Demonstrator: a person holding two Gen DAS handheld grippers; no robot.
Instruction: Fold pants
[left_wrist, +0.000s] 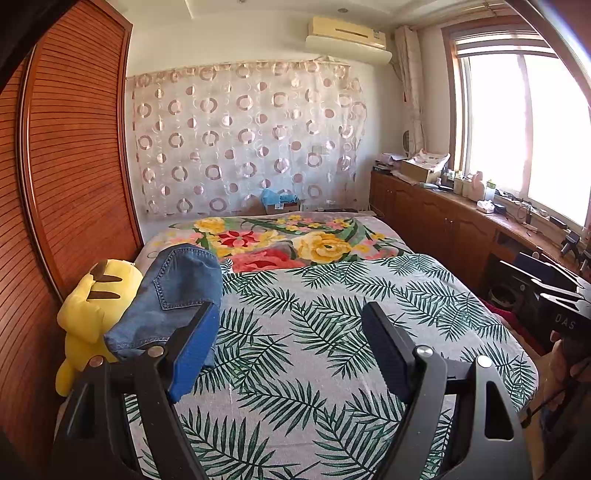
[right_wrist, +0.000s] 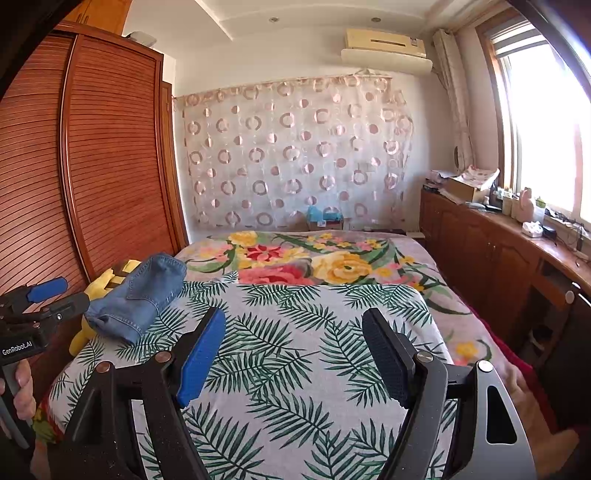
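Blue denim pants (left_wrist: 173, 291) lie in a folded bundle at the left edge of the bed (left_wrist: 332, 332), resting partly on a yellow plush toy (left_wrist: 92, 306). My left gripper (left_wrist: 291, 308) hovers open over the palm-leaf sheet, its blue pad just right of the bundle, with nothing between its fingers. In the right wrist view the pants (right_wrist: 144, 295) sit ahead and to the left. My right gripper (right_wrist: 294, 312) is open over the sheet (right_wrist: 295, 369) and empty. The left gripper (right_wrist: 75, 291) shows at the left edge, held by a hand.
A louvred wooden wardrobe (left_wrist: 74, 166) runs close along the bed's left side. A floral blanket (left_wrist: 288, 243) covers the far half of the bed. A low wooden cabinet (right_wrist: 498, 251) with clutter stands under the window on the right. A cardboard box (right_wrist: 325, 221) sits past the bed.
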